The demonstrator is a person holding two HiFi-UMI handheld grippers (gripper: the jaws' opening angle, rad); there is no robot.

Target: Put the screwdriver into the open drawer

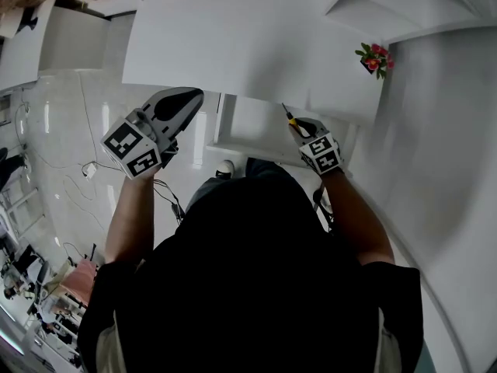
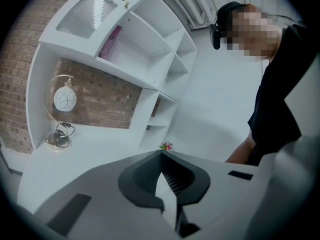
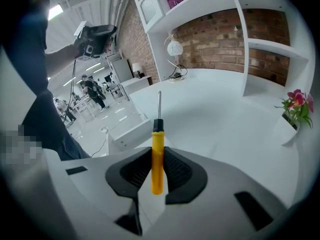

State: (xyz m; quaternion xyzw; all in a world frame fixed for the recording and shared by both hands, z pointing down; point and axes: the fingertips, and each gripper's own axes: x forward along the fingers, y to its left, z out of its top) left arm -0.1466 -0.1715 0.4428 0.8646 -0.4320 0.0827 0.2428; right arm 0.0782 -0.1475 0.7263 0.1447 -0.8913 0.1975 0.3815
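screwdriver point(image 3: 157, 154): yellow handle pinched between the jaws of the right gripper point(image 3: 158, 160), shaft pointing far, at the near edge of the white desk point(image 1: 248, 45) | drawer point(image 1: 233, 149): open, just left of it | left gripper point(image 1: 190, 98): jaws pressed together on nothing, raised left of the drawer | flowers point(image 1: 374, 58): far right on the desk

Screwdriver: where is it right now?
The screwdriver is clamped by its yellow handle in the right gripper, right of centre in the head view. Its shaft points out over the white desk, close to the open drawer.
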